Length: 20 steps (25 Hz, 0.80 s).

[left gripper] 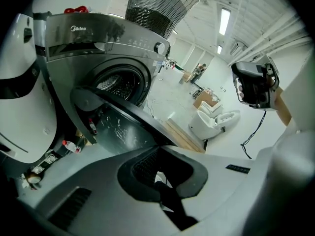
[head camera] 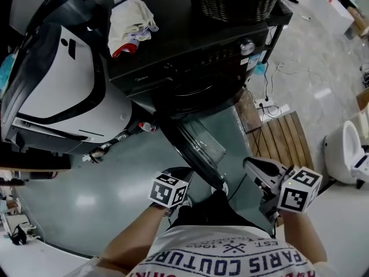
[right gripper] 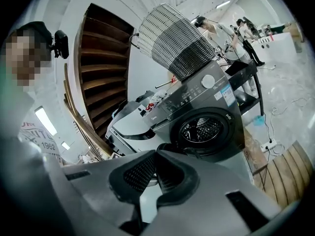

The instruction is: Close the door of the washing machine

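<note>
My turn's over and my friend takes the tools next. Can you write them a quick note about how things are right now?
Left tool: shut, empty, near the door's free edge.
Right tool: shut, empty, farther back, facing the washing machine.
Door: swung wide open toward you.
Done: nothing closed yet.
Left to do: push the door shut, probably with the left tool.

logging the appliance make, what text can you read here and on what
"Midea": washing machine front panel, left gripper view.
"PARIS COUTURE" and "EST.": person's shirt, upside down in head view.
"1962": same shirt, right gripper view.
Control markings and sticker on the washing machine: too small to read.
</note>
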Available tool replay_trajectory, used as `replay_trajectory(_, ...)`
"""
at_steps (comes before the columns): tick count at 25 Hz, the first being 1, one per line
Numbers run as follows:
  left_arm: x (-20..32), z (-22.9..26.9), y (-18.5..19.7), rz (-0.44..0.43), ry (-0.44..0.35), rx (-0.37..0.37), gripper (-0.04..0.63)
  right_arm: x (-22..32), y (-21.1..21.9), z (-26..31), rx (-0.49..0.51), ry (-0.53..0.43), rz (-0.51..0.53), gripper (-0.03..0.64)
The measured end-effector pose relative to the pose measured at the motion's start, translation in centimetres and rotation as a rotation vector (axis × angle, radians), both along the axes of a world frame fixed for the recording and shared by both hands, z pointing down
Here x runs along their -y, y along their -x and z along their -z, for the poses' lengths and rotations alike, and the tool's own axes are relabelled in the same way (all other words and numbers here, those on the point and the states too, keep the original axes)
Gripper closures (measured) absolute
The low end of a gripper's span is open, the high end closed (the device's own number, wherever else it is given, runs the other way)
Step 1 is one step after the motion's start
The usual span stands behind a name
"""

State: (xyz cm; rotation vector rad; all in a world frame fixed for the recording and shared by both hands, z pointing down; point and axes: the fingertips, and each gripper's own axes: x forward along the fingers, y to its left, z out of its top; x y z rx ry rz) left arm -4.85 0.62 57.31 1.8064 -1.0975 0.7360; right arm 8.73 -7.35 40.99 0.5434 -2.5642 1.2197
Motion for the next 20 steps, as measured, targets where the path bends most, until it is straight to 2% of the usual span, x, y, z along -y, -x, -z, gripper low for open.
replay_trajectory(4, 1.9, -0.2, -1.4, 0.007, -0.012, 0.013, 0.571, 1.2, -1.9, -0.1, -0.008, -0.01, 0.001, 0.594)
replay_trajectory(10, 5.0, -0.2, -3.0, 0.054, -0.02, -0.024, 0.571, 2.1, -4.5, -0.2, -0.013, -0.018, -0.021, 0.594)
replay_trajectory(16, 8.5, -1.0, -4.7, 0.017, -0.067, -0.048, 0.571, 2.4, -6.8, -1.1, -0.019, 0.015, -0.091, 0.594)
replay_trajectory(20, 10.6, -0.8, -5.4, -0.008, -0.082, -0.044, 0.571, 2.9, -7.2, -1.1, -0.034, 0.01, -0.103, 0.594)
